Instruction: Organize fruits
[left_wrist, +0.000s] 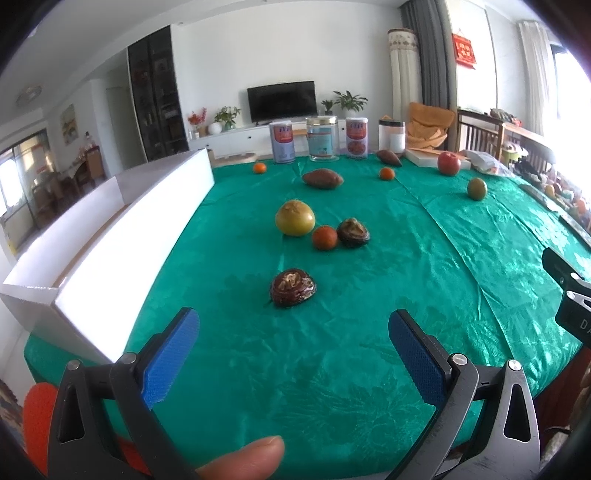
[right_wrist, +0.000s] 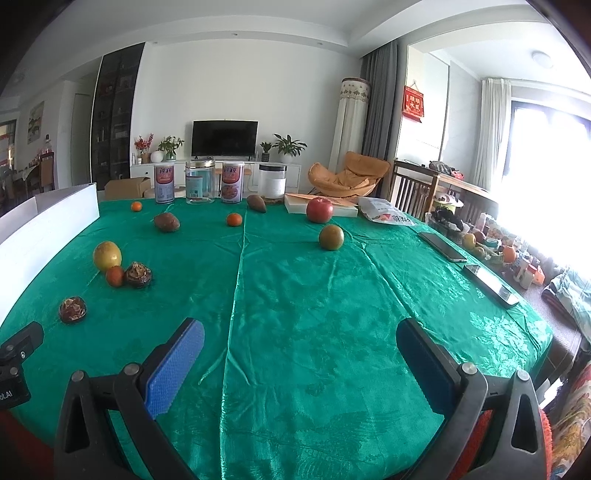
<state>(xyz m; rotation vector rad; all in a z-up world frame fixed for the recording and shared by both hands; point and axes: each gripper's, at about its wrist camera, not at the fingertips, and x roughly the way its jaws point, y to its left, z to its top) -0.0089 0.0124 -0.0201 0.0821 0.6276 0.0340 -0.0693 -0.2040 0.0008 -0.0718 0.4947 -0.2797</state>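
Fruit scattered, both grippers empty
Left gripper (left_wrist: 293, 354) and right gripper (right_wrist: 299, 356) hover spread apart; nearest dark wrinkled fruit (left_wrist: 292, 287) lies beside the white box (left_wrist: 110, 254), its likely destination.

Green-clothed table (right_wrist: 314, 295) carries scattered fruits (right_wrist: 331, 237), tins (right_wrist: 164, 184) and a white box (left_wrist: 110, 240).

Left gripper (left_wrist: 293, 341) jaws spread wide (thumb (left_wrist: 243, 458) at base); right gripper (right_wrist: 301, 349) likewise, empty.
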